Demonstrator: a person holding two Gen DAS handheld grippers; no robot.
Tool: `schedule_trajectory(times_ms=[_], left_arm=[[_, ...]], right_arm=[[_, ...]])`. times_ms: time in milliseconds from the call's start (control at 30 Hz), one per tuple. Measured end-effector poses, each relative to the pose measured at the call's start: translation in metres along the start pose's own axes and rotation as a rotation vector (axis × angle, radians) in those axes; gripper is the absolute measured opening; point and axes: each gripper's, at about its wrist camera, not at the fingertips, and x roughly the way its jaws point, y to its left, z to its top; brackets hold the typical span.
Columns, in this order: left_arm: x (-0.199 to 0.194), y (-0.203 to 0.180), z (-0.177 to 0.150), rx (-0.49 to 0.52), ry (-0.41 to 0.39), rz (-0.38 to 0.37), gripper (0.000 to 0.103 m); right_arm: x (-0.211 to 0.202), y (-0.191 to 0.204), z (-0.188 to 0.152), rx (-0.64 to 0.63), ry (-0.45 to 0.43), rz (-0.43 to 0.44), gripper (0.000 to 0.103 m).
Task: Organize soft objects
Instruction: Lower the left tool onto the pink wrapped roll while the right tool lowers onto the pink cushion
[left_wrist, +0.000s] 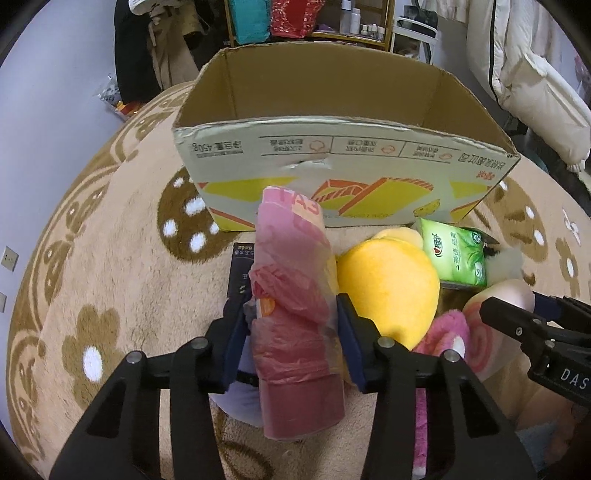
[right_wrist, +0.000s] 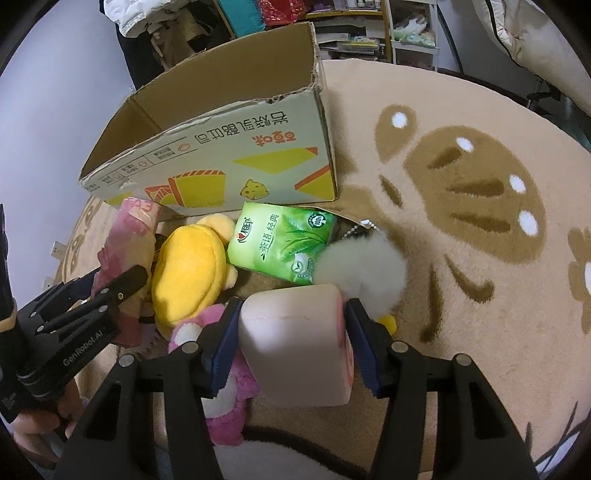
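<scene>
My left gripper is shut on a roll wrapped in pink plastic, one pad on each side of its middle; the roll points toward the open cardboard box. My right gripper is shut on a pale pink swiss-roll cushion, its pads pressing both flanks. Between them lie a yellow plush, a green tissue pack, a pink plush and a white fluffy ball. A dark flat package lies partly hidden under the pink roll.
Everything rests on a beige round rug with brown flower patterns. The box stands just behind the pile, its top open and its inside bare where visible. Shelves, hanging clothes and a white quilt crowd the back of the room.
</scene>
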Motion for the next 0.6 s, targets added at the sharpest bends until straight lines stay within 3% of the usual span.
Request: schedule_trajectory(times_ms=[600], left_arm=[[-0.0054, -0.0035, -0.0009, 0.032, -0.007, 0.078, 0.047]], right_arm=[[-0.0097, -0.0015, -0.0021, -0.016, -0.029, -0.01, 0.06]])
